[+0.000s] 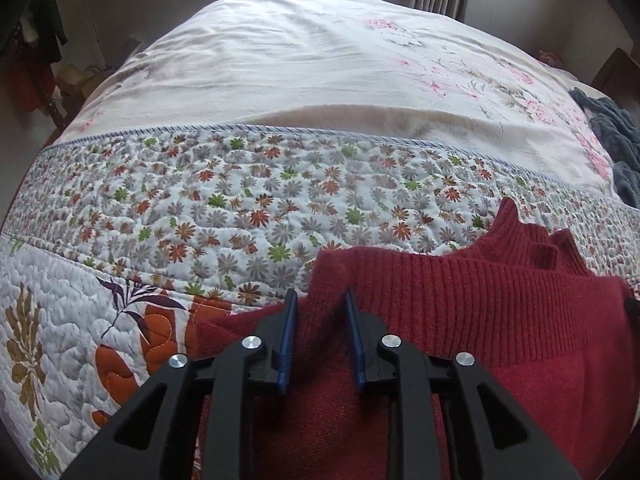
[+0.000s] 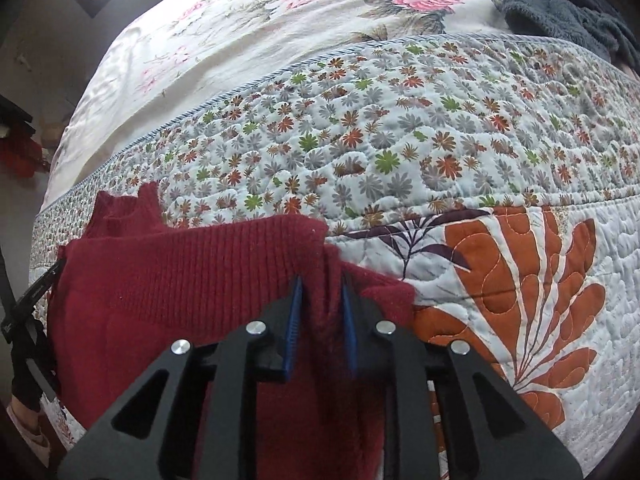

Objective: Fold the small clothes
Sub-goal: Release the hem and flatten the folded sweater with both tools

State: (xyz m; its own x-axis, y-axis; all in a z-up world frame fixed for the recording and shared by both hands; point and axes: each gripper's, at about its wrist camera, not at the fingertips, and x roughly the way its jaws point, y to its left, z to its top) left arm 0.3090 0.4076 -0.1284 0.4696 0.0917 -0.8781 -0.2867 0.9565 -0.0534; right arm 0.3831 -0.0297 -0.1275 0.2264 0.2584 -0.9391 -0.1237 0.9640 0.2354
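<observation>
- On the near edge of the floral quilt (image 1: 248, 200) lies the red sweater (image 1: 500, 312), ribbed hem band facing far, one fold already stacked at its far right.
- My left gripper (image 1: 320, 300) pinches a bunched ridge of knit at the hem's left corner; jaws narrow, cloth filling the gap.
- My right gripper (image 2: 322, 284) clamps the right hem corner the same way, fabric between the blue pads (image 2: 295, 316).
- Judgement: carry both corners level and together, band taut, so the fold lands square.
- Hidden: the sweater's near half sits under my grippers; sleeves and neckline not visible.
- Grey fleece blanket (image 2: 560, 4) at far right, cut off.
</observation>
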